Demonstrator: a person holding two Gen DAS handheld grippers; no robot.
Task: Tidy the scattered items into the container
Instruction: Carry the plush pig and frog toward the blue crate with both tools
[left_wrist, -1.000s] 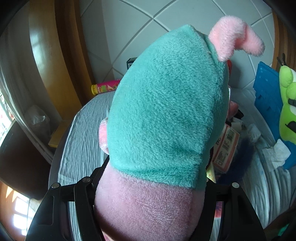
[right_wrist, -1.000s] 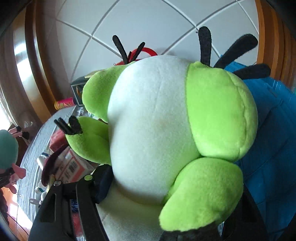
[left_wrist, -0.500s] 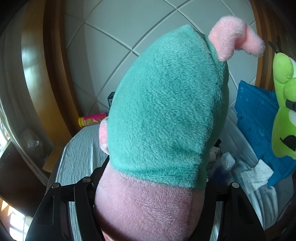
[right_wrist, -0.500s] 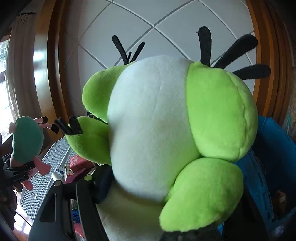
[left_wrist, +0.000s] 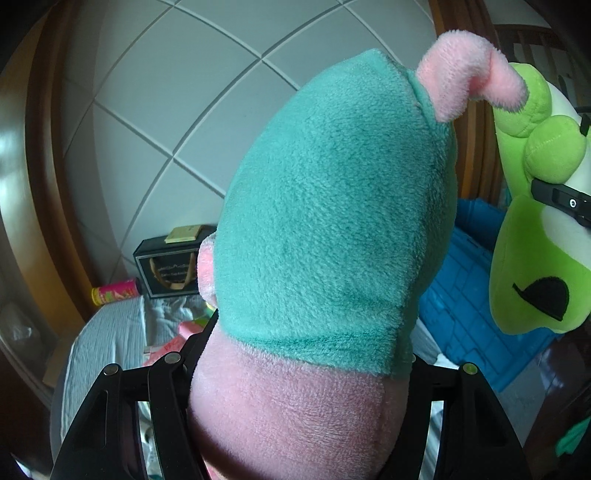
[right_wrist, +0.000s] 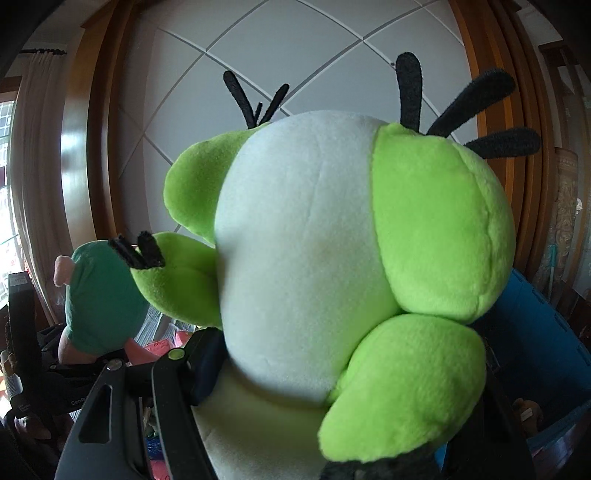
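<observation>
Closest to the left wrist camera, the left gripper (left_wrist: 299, 417) is clamping the pink base of a teal plush toy (left_wrist: 332, 229), which is filling most of that view and standing upright between the black fingers (left_wrist: 166, 406). Same story on the other side: the right gripper (right_wrist: 314, 424) is squeezing a green-and-white plush toy (right_wrist: 314, 251), black bristles sticking up from its top. Both toys are hanging in the air, near each other, above a bed with a grey striped cover (left_wrist: 107, 339) that is carrying scattered clutter. Just beyond, the blue container (left_wrist: 461, 295) is sitting to the right, below the green toy. Farther back, a black box (left_wrist: 166, 266) and a pink can (left_wrist: 114, 291) are resting by the panelled wall (left_wrist: 177, 110).
</observation>
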